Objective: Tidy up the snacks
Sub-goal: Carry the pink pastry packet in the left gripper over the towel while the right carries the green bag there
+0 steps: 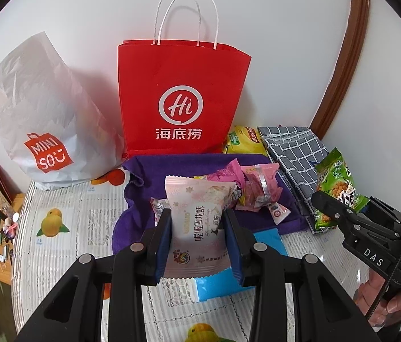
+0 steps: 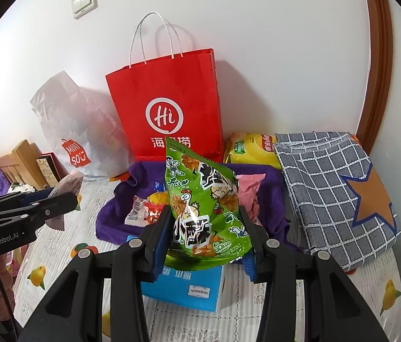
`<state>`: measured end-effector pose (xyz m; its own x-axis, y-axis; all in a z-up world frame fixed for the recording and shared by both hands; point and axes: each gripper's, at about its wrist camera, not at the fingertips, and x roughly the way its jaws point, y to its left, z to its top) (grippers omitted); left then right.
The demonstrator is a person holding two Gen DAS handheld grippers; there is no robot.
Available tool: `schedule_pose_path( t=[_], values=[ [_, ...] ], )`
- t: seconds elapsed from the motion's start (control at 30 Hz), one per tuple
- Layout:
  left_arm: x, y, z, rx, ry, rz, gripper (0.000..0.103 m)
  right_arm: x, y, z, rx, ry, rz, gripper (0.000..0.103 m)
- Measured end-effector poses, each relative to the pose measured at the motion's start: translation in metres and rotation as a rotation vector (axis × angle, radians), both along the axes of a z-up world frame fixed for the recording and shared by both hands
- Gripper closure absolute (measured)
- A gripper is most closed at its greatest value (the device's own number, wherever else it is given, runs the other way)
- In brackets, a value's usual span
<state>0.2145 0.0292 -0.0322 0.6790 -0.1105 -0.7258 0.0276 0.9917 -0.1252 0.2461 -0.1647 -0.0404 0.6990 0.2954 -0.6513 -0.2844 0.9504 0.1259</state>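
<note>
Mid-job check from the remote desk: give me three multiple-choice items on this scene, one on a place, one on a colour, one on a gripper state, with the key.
1. Where does the yellow chip bag lie?
A. between the red paper bag and the checked grey cloth
B. inside the white plastic bag
C. on the blue box

2. What colour is the towel under the loose snacks?
A. green
B. purple
C. orange

3. What is the state of the left gripper?
A. open and empty
B. shut on a green packet
C. shut on the pink snack packet

Key: 1 A, the yellow bag sits right of the red bag's base, against the cloth's edge. 2 B, purple fabric shows around the packets in both views. 3 C, both pads press the pink packet's sides; the green snack packet is in the right gripper.
</note>
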Motion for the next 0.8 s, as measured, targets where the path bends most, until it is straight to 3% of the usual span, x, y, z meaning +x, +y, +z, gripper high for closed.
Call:
schedule_pose_path(
  t=[0.8],
  values=[
    [0.024, 0.01, -0.005, 0.007, 0.004, 0.006, 0.069, 0.033, 0.005, -0.001, -0.009, -0.008, -0.001, 0.06]
  ],
)
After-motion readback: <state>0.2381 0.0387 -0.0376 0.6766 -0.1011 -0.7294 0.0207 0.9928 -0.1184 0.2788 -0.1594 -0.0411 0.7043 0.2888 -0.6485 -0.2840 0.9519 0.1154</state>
